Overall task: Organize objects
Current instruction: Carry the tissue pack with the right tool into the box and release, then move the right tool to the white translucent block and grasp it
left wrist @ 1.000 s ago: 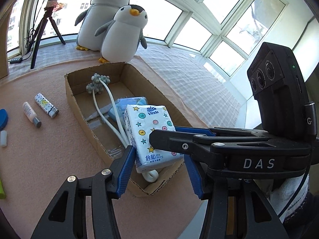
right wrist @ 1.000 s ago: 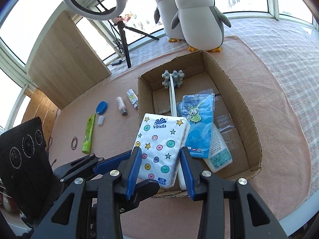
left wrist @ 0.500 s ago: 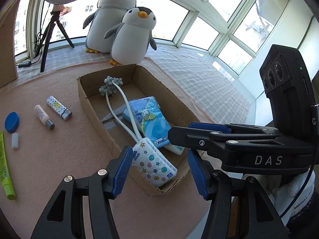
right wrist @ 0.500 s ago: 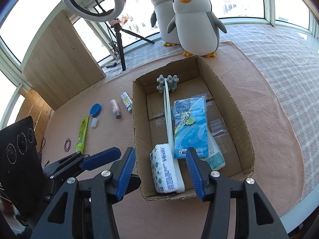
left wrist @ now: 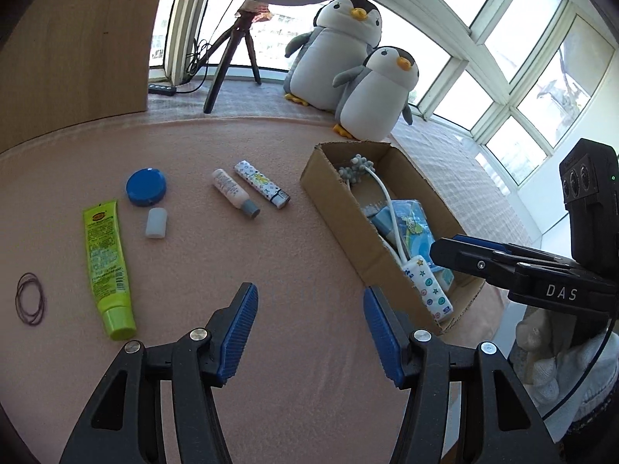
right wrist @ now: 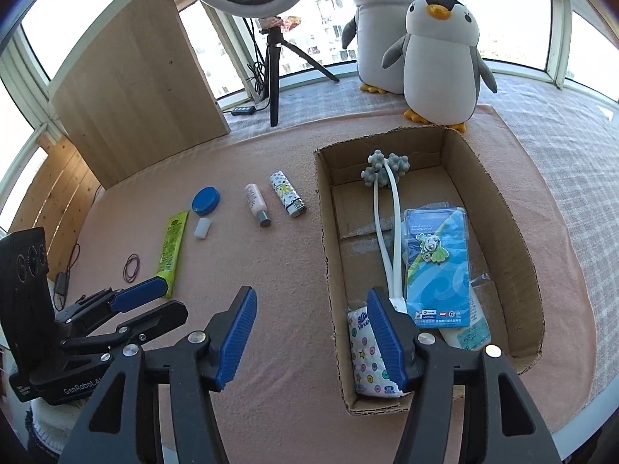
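Cardboard box (right wrist: 503,208) at about three o'clock on the pink mat already holds the tissue pack (right wrist: 365,352), a blue packet (right wrist: 437,270) and a white-stemmed massager (right wrist: 387,208). Left gripper (left wrist: 309,332) and right gripper (right wrist: 311,336) both hang empty, jaws apart. Left to gather, I judge, at nine to eleven o'clock: green tube (left wrist: 104,263), blue lid (left wrist: 146,186), small bottle (left wrist: 234,192), lighter (left wrist: 261,183), white cap (left wrist: 156,223), hair ties (left wrist: 29,298).

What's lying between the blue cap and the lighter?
One small white bottle with a grey cap lies between the blue cap and the lighter; clearest in the right wrist view.
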Available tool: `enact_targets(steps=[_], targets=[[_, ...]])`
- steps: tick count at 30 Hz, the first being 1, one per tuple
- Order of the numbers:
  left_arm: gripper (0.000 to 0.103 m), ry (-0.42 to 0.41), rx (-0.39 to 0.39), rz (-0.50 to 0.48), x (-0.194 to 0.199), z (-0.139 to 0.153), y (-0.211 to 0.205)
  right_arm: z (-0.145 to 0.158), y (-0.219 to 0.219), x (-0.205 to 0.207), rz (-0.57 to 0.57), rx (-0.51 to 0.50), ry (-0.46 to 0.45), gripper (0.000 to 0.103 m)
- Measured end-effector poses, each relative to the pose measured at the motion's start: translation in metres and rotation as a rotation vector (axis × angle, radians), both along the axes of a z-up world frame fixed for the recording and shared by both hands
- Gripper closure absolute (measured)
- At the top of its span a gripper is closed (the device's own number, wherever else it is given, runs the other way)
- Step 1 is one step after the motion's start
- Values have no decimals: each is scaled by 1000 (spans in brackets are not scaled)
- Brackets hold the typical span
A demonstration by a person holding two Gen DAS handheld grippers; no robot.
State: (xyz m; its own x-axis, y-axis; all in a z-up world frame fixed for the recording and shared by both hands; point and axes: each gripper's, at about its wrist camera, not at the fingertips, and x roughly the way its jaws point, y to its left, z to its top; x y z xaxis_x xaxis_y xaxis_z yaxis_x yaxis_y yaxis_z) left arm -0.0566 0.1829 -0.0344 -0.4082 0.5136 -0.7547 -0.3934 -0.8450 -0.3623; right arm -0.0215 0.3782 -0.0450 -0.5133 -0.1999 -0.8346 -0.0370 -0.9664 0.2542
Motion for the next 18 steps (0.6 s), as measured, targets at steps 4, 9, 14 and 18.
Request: enact_targets(steps=[4, 9, 14, 18], targets=[[41, -5, -37, 90, -9, -4, -50, 0, -28, -15, 49, 9, 4, 47], [38, -22, -92, 197, -22, -13, -109, -1, -63, -38, 106, 23, 4, 48], [30, -51, -139, 279, -39, -27, -161, -7, -93, -67, 145, 25, -14, 48], [26, -85, -195, 313, -54, -41, -189, -18, -113, -94, 162, 18, -48, 48]])
